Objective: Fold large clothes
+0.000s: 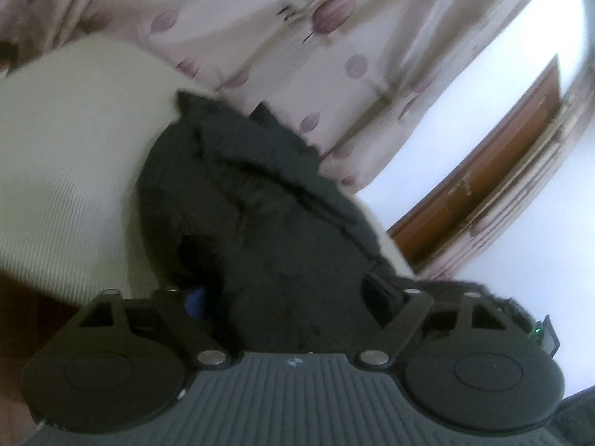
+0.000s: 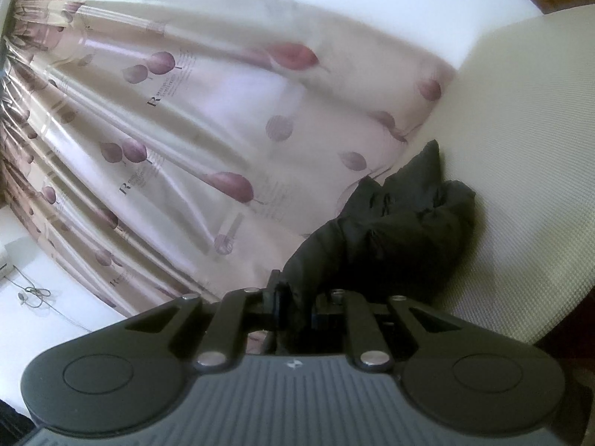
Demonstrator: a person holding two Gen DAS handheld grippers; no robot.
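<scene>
A large black padded garment (image 1: 260, 204) hangs bunched up in front of the cream bed cover (image 1: 63, 156). My left gripper (image 1: 293, 297) is buried in its fabric, which hides the fingertips; the jaws stand wide with cloth between them. In the right wrist view the same black garment (image 2: 394, 223) trails away over the cream bed cover (image 2: 520, 186). My right gripper (image 2: 297, 304) is shut on a fold of it, lifted off the bed.
A pale curtain with purple tulips (image 1: 334, 55) (image 2: 186, 130) hangs behind the bed. A wooden window frame (image 1: 483, 171) and white wall lie beyond. A white wall and cable (image 2: 33, 293) show at the left.
</scene>
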